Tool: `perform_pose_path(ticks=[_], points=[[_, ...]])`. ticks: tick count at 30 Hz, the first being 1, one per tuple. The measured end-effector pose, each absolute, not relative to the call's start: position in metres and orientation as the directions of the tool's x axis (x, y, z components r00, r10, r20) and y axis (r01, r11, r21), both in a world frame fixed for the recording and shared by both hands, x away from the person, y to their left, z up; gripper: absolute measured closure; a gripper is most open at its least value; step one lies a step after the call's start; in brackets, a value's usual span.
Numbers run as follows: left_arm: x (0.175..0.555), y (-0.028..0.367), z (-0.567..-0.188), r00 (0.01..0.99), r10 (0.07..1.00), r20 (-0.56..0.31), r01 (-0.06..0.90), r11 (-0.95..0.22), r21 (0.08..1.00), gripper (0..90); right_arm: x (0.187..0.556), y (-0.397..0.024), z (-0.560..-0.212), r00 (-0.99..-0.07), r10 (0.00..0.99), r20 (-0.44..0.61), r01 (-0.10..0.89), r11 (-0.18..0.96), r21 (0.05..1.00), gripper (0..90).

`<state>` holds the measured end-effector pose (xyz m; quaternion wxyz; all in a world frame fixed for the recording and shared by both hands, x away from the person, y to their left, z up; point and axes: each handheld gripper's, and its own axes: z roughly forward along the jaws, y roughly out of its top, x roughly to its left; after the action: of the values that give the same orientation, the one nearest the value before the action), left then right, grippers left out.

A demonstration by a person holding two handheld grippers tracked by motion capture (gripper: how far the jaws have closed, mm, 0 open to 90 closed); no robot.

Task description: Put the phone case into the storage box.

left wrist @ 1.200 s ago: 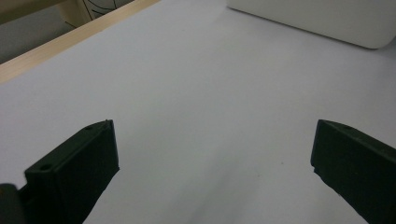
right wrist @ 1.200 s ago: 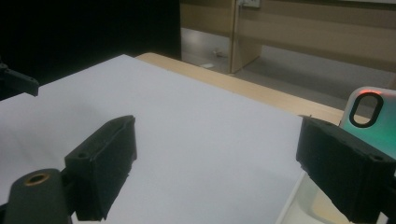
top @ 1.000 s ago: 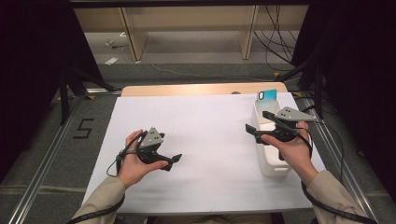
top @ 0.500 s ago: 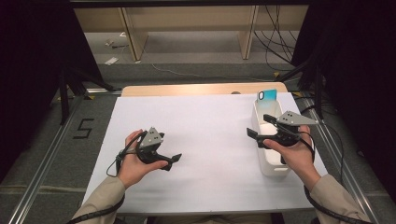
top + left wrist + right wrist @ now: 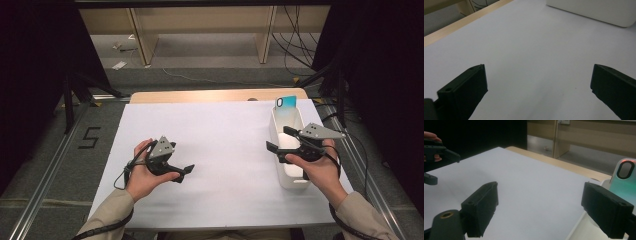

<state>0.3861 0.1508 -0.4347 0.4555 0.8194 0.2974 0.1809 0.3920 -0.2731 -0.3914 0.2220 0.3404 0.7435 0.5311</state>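
Phone case (image 5: 287, 105) stands upright at the far end of the white bin (image 5: 290, 175) on the bench's right in the high view, with the right tool (image 5: 278, 140) just over that bin, jaws spread and empty. Left tool (image 5: 537, 85), in its own view, gapes wide over bare white bench (image 5: 529, 45); the right gripper view has the case (image 5: 625, 180) beyond its open right jaw

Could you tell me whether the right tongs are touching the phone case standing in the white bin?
Apart. The right gripper view shows the right tongs open and empty, with the phone case standing beyond its right jaw.
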Motion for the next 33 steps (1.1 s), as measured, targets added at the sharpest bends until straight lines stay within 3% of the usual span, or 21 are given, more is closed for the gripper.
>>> perform_pose_path(ticks=[33], points=[[0.386,0.151,-0.435,0.758,0.652,0.025,0.322,-0.407,0.855,0.3,0.378,-0.276,-0.397,-0.694,0.719,0.027,0.264,0.220,0.939,15.3]])
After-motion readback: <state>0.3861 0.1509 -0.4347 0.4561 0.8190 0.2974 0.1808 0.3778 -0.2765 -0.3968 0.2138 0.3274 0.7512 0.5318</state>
